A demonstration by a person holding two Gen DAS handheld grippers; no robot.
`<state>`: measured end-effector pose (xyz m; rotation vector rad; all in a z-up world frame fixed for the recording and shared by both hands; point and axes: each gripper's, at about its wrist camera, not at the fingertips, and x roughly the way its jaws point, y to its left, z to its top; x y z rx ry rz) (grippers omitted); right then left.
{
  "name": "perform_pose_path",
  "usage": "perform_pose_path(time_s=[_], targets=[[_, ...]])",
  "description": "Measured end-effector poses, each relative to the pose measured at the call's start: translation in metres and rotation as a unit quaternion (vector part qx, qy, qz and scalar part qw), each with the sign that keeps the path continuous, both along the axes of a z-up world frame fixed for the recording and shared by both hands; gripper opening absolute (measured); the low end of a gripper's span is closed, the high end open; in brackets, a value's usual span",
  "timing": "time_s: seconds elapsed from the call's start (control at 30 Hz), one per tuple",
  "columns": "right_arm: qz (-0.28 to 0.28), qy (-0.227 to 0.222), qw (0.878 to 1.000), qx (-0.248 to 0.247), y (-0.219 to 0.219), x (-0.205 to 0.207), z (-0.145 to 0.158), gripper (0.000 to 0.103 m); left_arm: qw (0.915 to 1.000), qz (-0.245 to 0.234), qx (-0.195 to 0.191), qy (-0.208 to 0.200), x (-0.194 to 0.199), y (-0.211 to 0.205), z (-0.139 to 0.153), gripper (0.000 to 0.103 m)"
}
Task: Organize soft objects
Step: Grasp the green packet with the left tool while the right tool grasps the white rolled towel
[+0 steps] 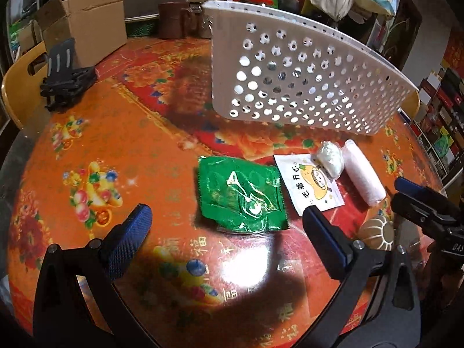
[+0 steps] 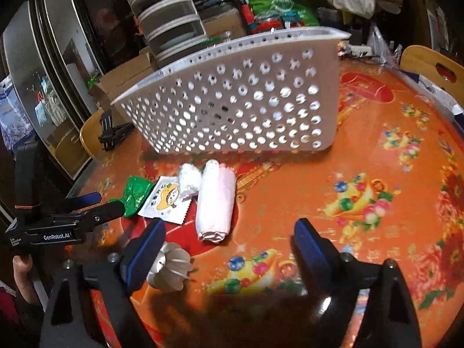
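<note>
A white perforated basket [image 1: 293,81] [image 2: 240,101] stands at the back of the table. In front of it lie a green foil packet [image 1: 240,197] [image 2: 134,192], a white cartoon sachet [image 1: 310,182] [image 2: 168,201], a small white bundle [image 1: 330,158] [image 2: 188,181] and a rolled pink-white towel [image 1: 364,172] [image 2: 216,208]. A beige pumpkin-shaped item [image 1: 377,232] [image 2: 171,266] lies nearest. My left gripper [image 1: 226,232] is open and empty, just short of the green packet. My right gripper [image 2: 229,246] is open and empty, just short of the towel, its left finger beside the pumpkin item.
The table has an orange-red floral cover [image 1: 116,145] [image 2: 362,188]. A black folded stand [image 1: 66,84] [image 2: 111,133] sits at the far left. Cardboard boxes [image 1: 87,20], jars and bags crowd the back edge. Wooden chairs [image 1: 20,87] [image 2: 432,63] stand at the sides.
</note>
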<state>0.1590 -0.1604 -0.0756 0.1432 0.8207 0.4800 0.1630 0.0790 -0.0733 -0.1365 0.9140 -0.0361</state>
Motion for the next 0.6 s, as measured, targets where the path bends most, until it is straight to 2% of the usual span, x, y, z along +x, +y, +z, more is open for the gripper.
perform_pose_path(time_s=[0.17, 0.23, 0.4, 0.47, 0.6], targets=[[0.005, -0.002, 1.000, -0.017, 0.011, 0.006, -0.001, 0.077, 0.9999, 0.001, 0.009, 0.007, 0.007, -0.001, -0.010, 0.100], [0.013, -0.001, 0.999, -0.031, 0.017, 0.010, -0.002, 0.070, 0.9999, -0.003, 0.009, 0.005, 0.007, -0.001, -0.010, 0.099], [0.025, 0.006, 0.999, -0.044, 0.029, 0.020, -0.006, 0.060, 0.9992, -0.018, 0.034, 0.010, 0.012, -0.011, -0.012, 0.095], [0.027, 0.011, 0.999, -0.040, 0.031, 0.023, -0.007, 0.059, 0.9986, -0.021, 0.047, 0.010, 0.013, -0.016, -0.012, 0.092], [0.031, 0.012, 0.999, -0.042, 0.035, 0.024, -0.007, 0.059, 0.9984, -0.028, 0.048, 0.008, 0.011, -0.018, -0.010, 0.089]])
